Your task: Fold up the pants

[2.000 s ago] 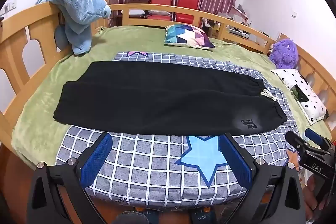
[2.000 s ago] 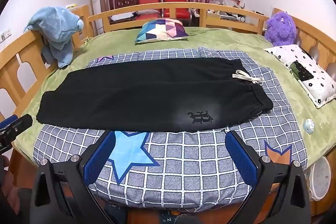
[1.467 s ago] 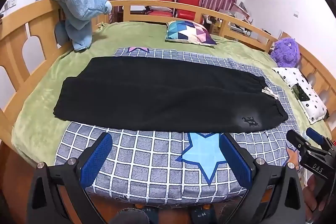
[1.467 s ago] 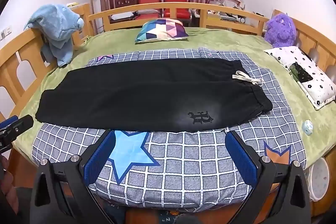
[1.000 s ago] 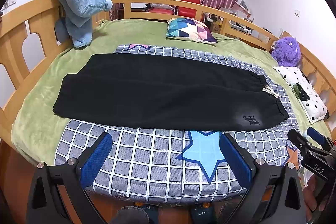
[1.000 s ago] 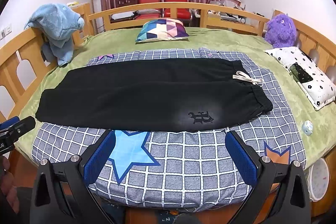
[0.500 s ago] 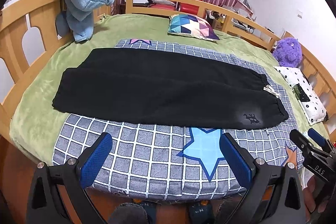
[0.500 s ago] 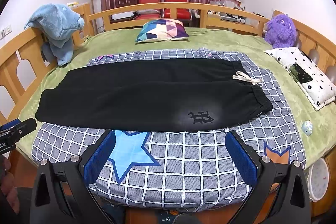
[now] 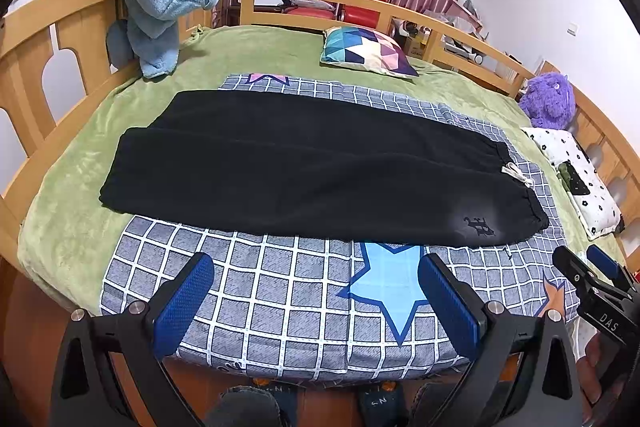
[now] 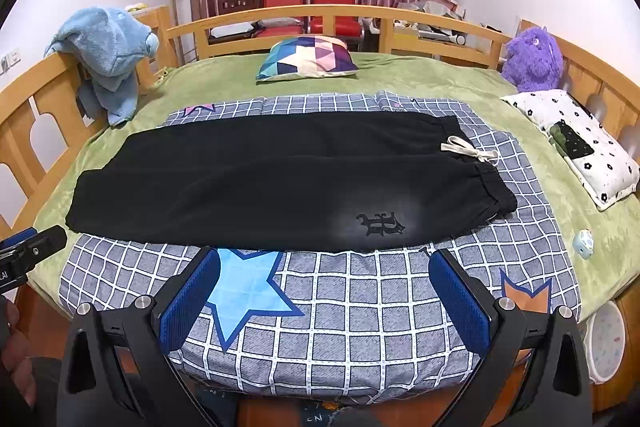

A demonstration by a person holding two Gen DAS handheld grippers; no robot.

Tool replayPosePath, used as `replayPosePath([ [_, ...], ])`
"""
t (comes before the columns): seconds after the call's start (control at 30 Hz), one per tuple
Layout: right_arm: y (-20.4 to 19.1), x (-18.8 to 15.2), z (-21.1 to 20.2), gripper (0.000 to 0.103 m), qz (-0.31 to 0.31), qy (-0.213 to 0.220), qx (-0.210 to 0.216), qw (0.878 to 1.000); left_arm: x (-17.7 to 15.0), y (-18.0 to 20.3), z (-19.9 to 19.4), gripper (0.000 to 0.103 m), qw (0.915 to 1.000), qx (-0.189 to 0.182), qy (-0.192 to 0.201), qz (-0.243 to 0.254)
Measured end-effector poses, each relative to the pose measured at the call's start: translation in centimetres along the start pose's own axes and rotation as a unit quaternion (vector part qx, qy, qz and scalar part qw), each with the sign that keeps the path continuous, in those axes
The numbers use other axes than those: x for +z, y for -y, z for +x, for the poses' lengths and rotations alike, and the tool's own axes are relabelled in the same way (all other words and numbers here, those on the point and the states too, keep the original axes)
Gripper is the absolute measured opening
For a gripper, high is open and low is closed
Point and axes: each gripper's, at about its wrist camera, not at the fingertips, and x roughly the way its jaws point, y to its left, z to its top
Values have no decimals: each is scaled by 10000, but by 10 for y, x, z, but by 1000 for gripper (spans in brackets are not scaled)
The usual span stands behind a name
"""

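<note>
Across the checked blanket (image 9: 280,279) on the bed, seen from the left wrist, the black pants (image 9: 304,171) lie flat and lengthwise, cuffs toward the bed's left edge and waistband toward its right edge, with a white drawstring (image 9: 516,175) at the waist. The left gripper (image 9: 316,297) hovers over the blanket's near edge, jaws spread wide and holding nothing, well short of the cloth. The right gripper's tips (image 9: 584,269) show at the far right of this view.

From the right wrist, the same pants (image 10: 280,179) show a printed logo (image 10: 380,223) on the near leg close to the waistband. The right gripper (image 10: 324,293) is likewise fully spread and empty, just short of the near leg's edge.

My judgement: the fold has not begun. A clean first fold probably wants each gripper to pinch the near leg's long edge, one near the cuff, one near the waist, and lift evenly so the leg lands squarely on the far one, drawstring tucked inside.
</note>
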Motion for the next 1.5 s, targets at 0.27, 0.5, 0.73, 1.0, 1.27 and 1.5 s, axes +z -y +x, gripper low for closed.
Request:
replayPosePath([
  [0.27, 0, 0, 0, 102, 3, -3, -14, 10000, 0, 0, 0, 103, 10000, -4, 5, 7],
  [0.5, 1, 0, 1, 102, 32, -8, 7, 10000, 0, -1, 0, 103, 10000, -3, 8, -4],
  [0.73, 0, -1, 1, 102, 27, 18, 32, 10000, 1, -2, 0, 103, 10000, -20, 17, 3],
  [1.0, 0, -1, 1, 102, 74, 16, 14, 10000, -2, 5, -7, 103, 9997, -135, 168, 63],
  [1.27, -2, 0, -9, 102, 74, 280, 68, 9996, -1, 10, -12, 103, 9990, -228, 367, 115],
  [1.5, -7, -3, -17, 102, 76, 530, 328, 9980, -1, 12, -11, 103, 9976, -515, 448, 60],
])
